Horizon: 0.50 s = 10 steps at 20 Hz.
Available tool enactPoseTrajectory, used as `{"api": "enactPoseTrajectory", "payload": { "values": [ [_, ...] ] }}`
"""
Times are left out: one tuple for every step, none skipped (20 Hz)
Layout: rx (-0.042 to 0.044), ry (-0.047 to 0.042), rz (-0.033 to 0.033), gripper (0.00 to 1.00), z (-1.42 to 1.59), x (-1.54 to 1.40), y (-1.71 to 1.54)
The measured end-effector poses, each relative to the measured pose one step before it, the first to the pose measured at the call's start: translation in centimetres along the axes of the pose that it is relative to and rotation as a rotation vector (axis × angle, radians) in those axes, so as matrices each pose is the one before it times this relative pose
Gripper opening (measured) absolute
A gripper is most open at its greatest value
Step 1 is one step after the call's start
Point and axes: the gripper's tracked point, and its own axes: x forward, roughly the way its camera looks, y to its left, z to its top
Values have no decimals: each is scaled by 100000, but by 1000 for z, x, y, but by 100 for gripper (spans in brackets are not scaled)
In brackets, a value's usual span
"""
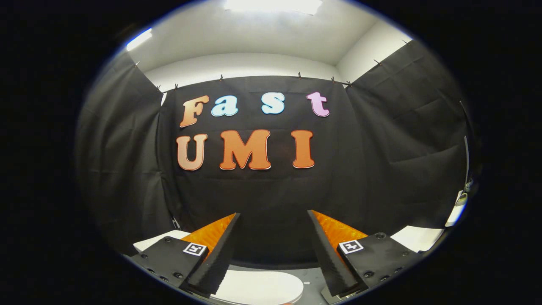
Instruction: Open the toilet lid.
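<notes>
My gripper is held level, its two fingers spread wide apart with nothing between them. Below and between the finger bases lies a white rounded surface, the toilet lid, flat and closed as far as I can see; most of it is hidden under the gripper. The fingers point over it toward the black cloth wall beyond and touch nothing.
White flat surfaces show to the right and left behind the finger mounts. A grey floor patch lies beside the lid. Black cloth walls close the booth on three sides; a white object hangs at the right wall.
</notes>
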Motion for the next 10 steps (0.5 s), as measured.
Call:
{"api": "enactPoseTrajectory", "payload": {
  "values": [
    [168,604,-67,98,-621,-23,-144],
    [332,718,-15,98,-730,42,-160],
    [411,891,-45,98,-824,-18,-178],
    [486,1203,415,98,-1076,8,-128],
    [810,1336,665,98,-1225,-117,-12],
    [1203,1561,632,98,-1361,5,-117],
    [1430,1856,169,98,-1379,144,-210],
    [1390,2210,-680,98,-1509,191,-465],
    [1072,2383,-1956,98,-1512,239,-807],
    [1397,1549,-631,99,-1287,214,-466]
  ]
}}
